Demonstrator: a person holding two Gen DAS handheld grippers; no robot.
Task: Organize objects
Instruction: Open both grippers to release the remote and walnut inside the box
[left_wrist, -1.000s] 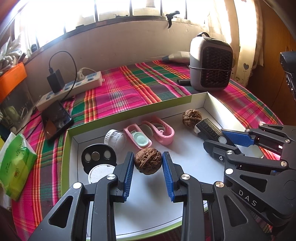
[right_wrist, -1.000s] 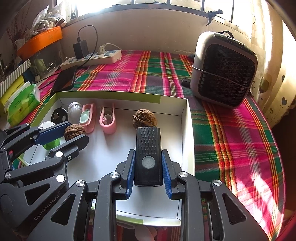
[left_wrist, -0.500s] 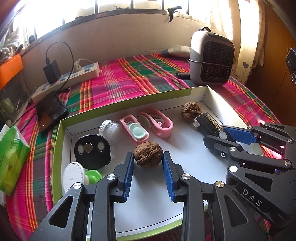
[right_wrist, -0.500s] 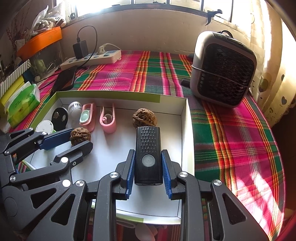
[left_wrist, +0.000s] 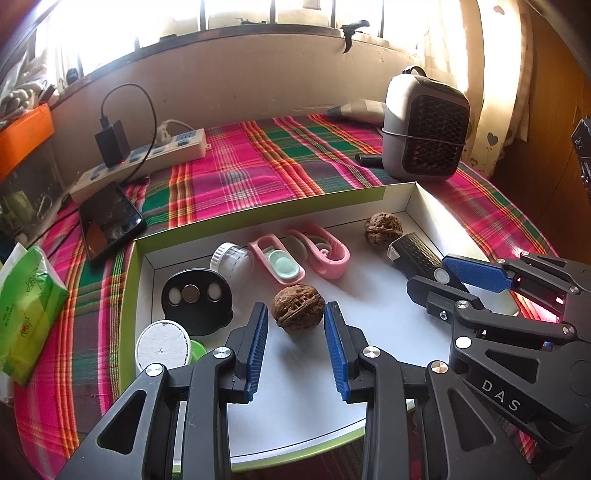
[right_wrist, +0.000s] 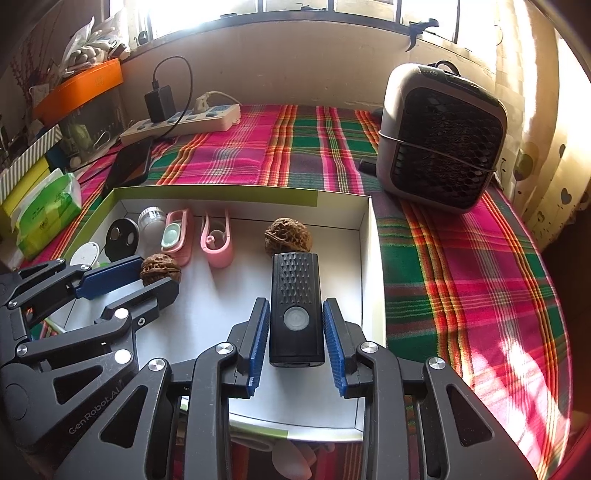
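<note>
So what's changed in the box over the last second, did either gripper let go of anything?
The right gripper has just been opening: its pads, clamped on the black light a second ago, now stand apart from it, so the light lies released in the white box. The left gripper stays open around the near walnut, not squeezing it. The far walnut, the pink cases and the other small items have not moved.
</note>
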